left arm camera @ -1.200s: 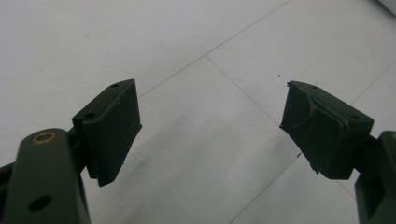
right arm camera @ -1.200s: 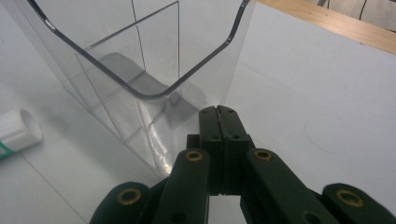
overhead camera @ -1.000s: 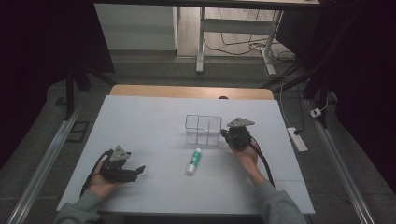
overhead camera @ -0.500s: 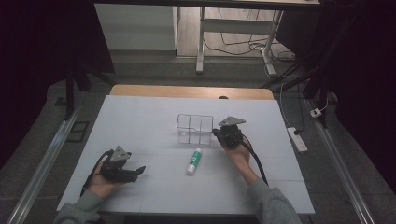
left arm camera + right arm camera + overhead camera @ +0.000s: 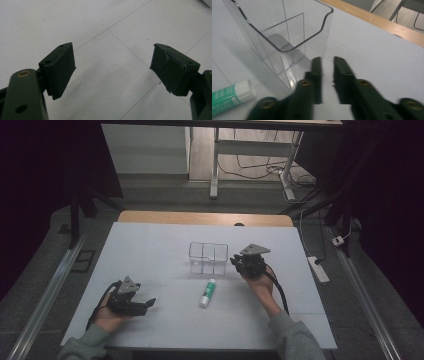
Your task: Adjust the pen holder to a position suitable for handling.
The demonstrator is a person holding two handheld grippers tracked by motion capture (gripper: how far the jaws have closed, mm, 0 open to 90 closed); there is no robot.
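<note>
Clear plastic divided bin (image 5: 208,258) sits mid-table, with the right gripper (image 5: 327,65) just beside its corner, jaws just cracked open and empty. Left gripper (image 5: 112,67) is parked wide open. Better backed off gently so nothing gets nudged.

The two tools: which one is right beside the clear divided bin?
The right tool, at the clear divided bin's right side, jaws slightly apart with nothing between. The left tool sits wide open near the table's front-left.

glue stick (image 5: 229,96): I see its body cut off by the right gripper view's left edge
label print: too blurred for me to read
</note>
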